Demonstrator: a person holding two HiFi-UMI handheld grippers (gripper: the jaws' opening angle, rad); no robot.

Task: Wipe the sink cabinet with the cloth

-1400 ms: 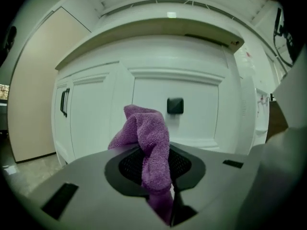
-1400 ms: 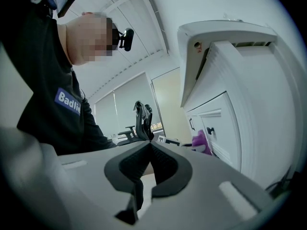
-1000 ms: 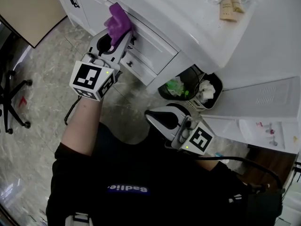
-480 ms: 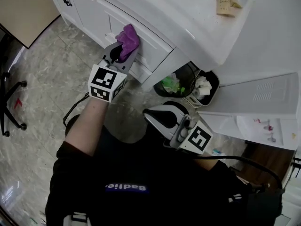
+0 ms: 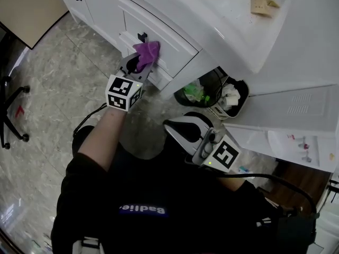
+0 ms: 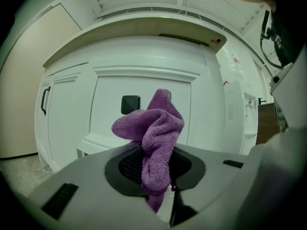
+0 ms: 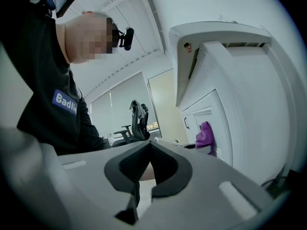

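Head view, left gripper (image 5: 142,62): clamped on the purple cloth (image 5: 146,51); held out to the white cabinet (image 5: 177,41)
Head view, cloth: bunched against the cabinet front, just beside a black handle (image 5: 142,36), below the counter (image 5: 222,20) edge
Head view, right gripper (image 5: 177,132): low, close to the person's body, well apart from the cabinet; a bin (image 5: 197,95) sits beyond it
Left gripper view, left gripper (image 6: 156,176): jaws pinched on the cloth (image 6: 156,128); the cloth rises in a crumpled fold above them
Left gripper view, handle (image 6: 130,104): square, dark, on the panel (image 6: 110,109) just left of the cloth
Right gripper view, right gripper (image 7: 149,169): jaws closed together, nothing between them
Right gripper view, cloth (image 7: 205,137): small, purple, against the cabinet (image 7: 249,109) face at right; a chair (image 7: 136,121) stands far behind
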